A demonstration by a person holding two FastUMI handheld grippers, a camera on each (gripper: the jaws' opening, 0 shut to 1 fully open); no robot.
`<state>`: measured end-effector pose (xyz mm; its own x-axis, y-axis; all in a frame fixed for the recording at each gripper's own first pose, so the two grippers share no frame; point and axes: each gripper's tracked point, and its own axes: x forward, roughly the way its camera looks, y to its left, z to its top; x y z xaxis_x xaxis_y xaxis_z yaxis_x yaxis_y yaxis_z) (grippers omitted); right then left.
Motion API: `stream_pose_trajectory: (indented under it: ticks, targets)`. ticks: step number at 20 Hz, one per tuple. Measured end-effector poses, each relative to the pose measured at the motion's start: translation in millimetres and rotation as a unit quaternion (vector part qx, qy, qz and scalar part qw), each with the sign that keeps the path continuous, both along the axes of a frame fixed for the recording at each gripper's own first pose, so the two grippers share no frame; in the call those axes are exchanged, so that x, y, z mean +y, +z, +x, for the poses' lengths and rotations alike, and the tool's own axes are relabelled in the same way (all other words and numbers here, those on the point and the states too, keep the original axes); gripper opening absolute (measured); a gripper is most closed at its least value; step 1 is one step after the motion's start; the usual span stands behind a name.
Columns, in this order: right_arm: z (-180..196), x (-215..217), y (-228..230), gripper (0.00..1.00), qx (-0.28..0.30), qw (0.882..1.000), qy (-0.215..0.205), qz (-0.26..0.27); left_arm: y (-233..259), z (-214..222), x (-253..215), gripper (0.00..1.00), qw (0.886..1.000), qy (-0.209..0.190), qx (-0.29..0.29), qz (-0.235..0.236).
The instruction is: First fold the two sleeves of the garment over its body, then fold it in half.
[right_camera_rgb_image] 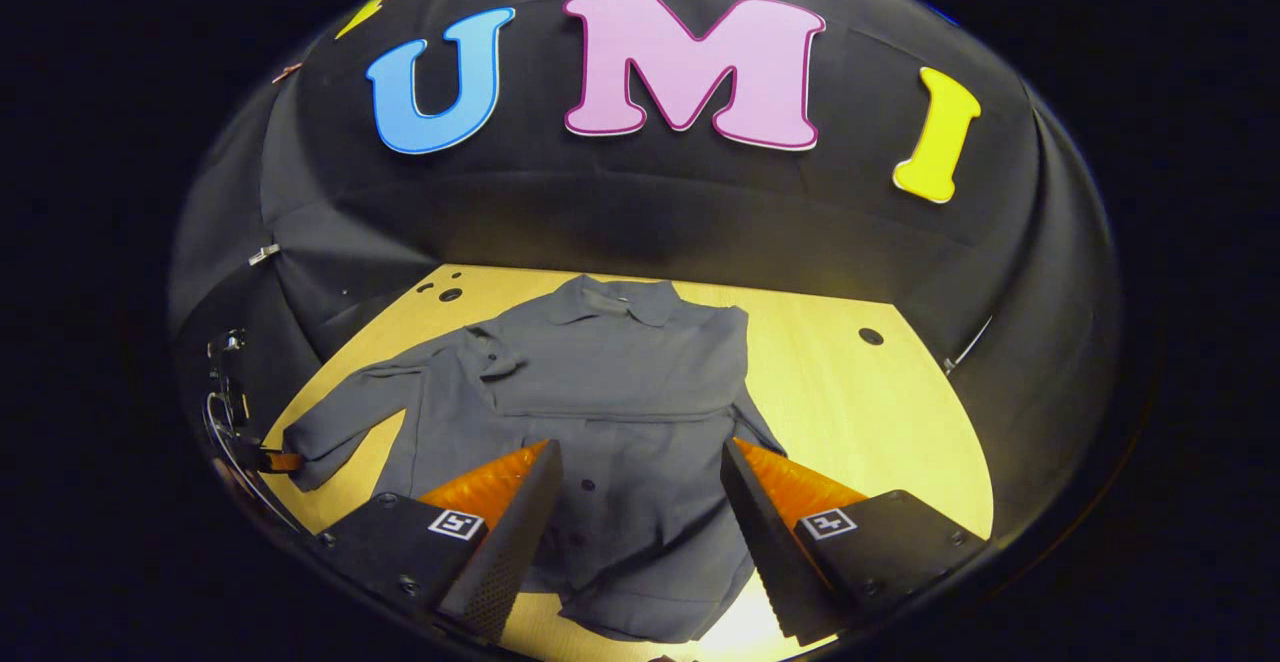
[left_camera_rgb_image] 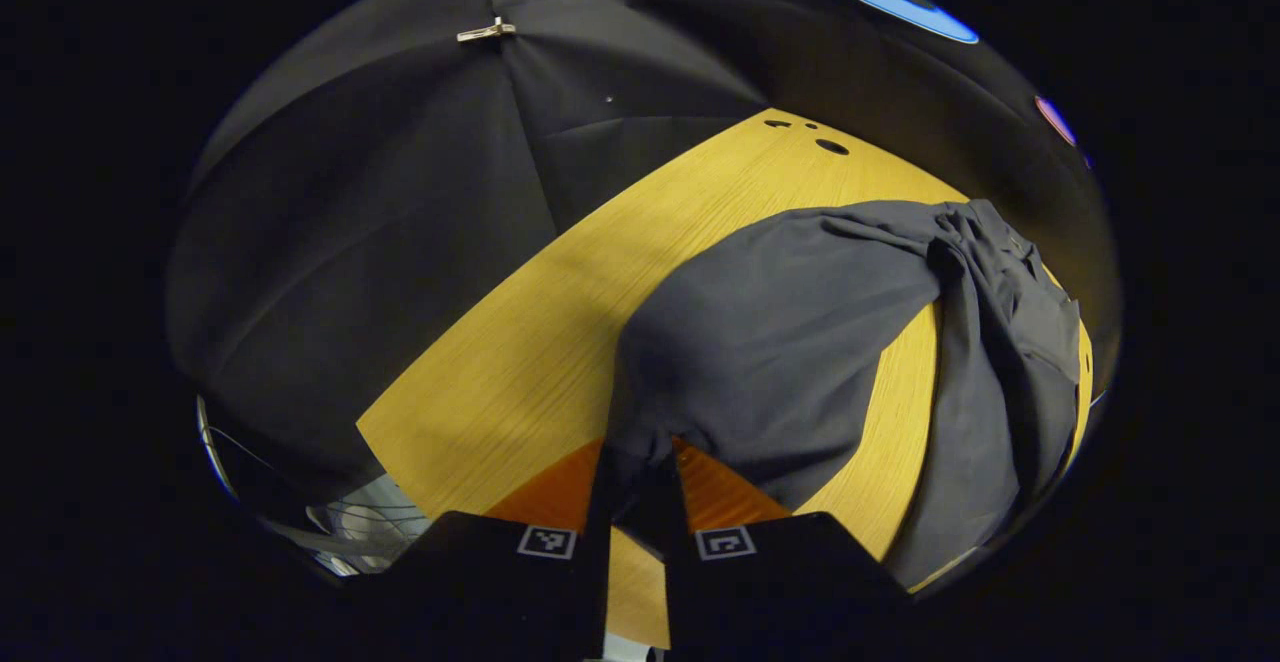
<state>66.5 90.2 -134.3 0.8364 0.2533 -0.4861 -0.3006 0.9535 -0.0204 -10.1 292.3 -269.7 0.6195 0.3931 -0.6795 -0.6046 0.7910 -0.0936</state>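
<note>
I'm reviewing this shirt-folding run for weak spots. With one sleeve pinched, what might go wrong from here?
The left gripper pinches only the tip of the sleeve, so the fabric may slip out mid-fold. The right gripper hovers open above the shirt, pinning nothing, so pulling the sleeve may drag the body across the table.

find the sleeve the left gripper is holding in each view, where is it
Left gripper view: the sleeve runs from the left gripper at bottom centre, both fingers pinching its cuff, up and right to the bunched shirt body.
Right gripper view: the same sleeve stretches toward the left edge, its cuff held by the left gripper.
Shared landmark: the dark holes in the table near the far corner.
</note>
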Motion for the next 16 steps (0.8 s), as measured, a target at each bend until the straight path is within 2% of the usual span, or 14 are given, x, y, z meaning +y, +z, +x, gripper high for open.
stream_pose_trajectory:
  ticks: [4, 6, 9, 12, 16]
  targets:
    - [10.8, -14.6, -2.1, 0.98, 0.003, 1.0, 0.0, 0.008, 3.5, 2.7, -1.6, 0.13, 1.0, -0.008, 0.01, 0.027]
    - [15.4, -24.9, -4.2, 0.98, 0.002, 1.0, -0.007, 0.016, 8.4, 5.4, -2.1, 0.06, 1.0, 0.001, -0.002, 0.022]
    - [19.1, -42.4, -17.2, 0.98, 0.006, 1.0, -0.013, 0.003, 21.2, 8.4, -7.5, 0.06, 1.0, 0.014, -0.02, -0.007]
    - [17.4, -58.2, -30.5, 0.99, 0.02, 1.0, -0.015, -0.005, 61.2, 24.3, -9.3, 0.06, 0.999, 0.009, -0.051, 0.004]
    - [17.7, -78.7, -32.9, 0.99, 0.021, 0.999, -0.038, 0.006, 110.3, 52.2, -22.2, 0.05, 0.995, -0.02, -0.087, 0.032]
